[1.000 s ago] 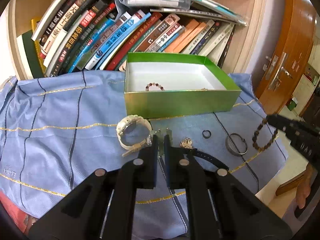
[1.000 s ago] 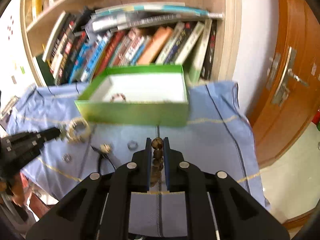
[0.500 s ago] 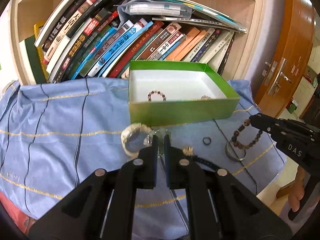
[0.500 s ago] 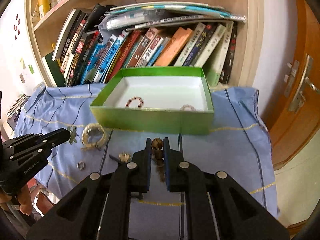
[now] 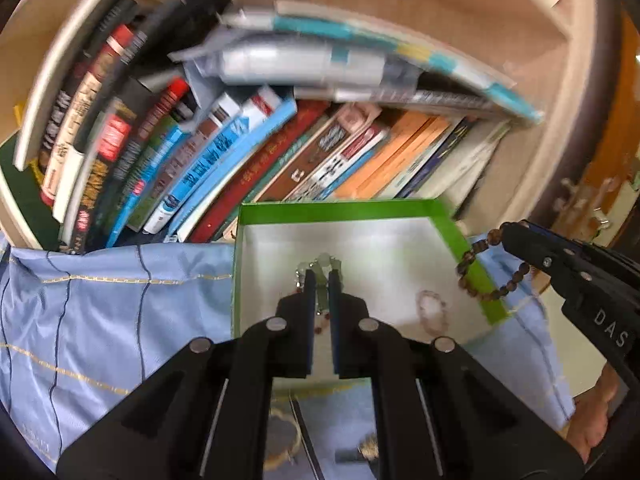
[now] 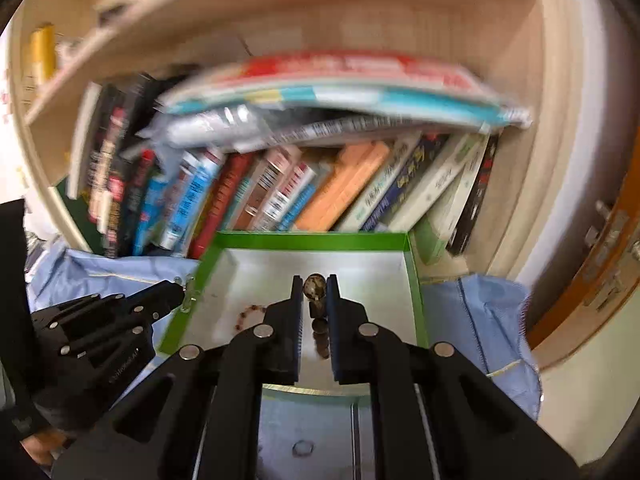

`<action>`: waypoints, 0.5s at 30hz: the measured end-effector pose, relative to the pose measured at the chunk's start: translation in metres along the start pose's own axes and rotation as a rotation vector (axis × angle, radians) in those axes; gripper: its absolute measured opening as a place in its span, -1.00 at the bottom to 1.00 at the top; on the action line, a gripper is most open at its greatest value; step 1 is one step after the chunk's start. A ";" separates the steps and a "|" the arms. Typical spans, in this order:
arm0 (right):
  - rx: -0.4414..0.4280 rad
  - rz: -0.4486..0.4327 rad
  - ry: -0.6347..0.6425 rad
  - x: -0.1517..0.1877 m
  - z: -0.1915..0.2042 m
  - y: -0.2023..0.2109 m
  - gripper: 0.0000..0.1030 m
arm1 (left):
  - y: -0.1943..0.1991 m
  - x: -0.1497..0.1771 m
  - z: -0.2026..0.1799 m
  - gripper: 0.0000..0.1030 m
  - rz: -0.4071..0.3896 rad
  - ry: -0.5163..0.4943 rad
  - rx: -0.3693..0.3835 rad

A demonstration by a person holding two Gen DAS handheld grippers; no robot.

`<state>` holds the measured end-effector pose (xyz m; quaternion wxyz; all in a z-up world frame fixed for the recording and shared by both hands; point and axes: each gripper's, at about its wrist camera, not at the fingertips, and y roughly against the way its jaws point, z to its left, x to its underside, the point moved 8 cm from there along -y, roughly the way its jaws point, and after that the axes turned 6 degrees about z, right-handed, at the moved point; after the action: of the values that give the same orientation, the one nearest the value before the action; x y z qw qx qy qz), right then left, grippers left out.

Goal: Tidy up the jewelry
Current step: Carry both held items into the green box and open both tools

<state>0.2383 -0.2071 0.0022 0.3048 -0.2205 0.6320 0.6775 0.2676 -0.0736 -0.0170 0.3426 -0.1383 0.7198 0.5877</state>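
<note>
Green cardboard walls are framing the jewelry box (image 5: 460, 236) in the middle of both views, and its pale floor is already carrying two pieces: a small reddish bead bracelet (image 6: 251, 315) left of centre in the right wrist view and a pale bead bracelet (image 5: 432, 309) lower right of centre in the left wrist view. The left gripper (image 5: 320, 280) is hovering over the box with its fingers pinching a pale green charm on a short ball chain (image 5: 323, 262); the right gripper (image 6: 315, 286) is hanging over the box too, its fingers closed on a brown wooden bead bracelet (image 6: 320, 320) that is dangling between them and, in the left wrist view, looping over the box's right wall. Judging by this, the task is roughly halfway along: two pieces are lying inside, two more are waiting to be let go. Left outside, on the blue cloth (image 5: 120, 300) covering the worktop at the bottom of the frames, are a blurred pale watch (image 5: 280, 436), a small gold piece (image 5: 370, 446) and a ring (image 6: 301, 449); more may be hiding behind the grippers.
</note>
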 end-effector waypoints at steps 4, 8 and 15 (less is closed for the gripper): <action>0.064 0.106 0.015 0.020 -0.009 -0.053 -0.77 | -0.044 0.005 0.004 -0.83 0.076 0.006 -0.022; 0.066 0.133 -0.004 0.036 -0.020 -0.057 -0.53 | -0.059 0.013 0.012 0.09 0.108 0.036 -0.015; 0.062 0.017 -0.039 0.079 -0.042 0.027 0.33 | 0.006 0.051 0.040 0.35 0.013 0.007 -0.142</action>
<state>0.1590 -0.2380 -0.0366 0.3181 -0.1925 0.6485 0.6642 0.2404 -0.0240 -0.0487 0.3255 -0.1594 0.6785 0.6390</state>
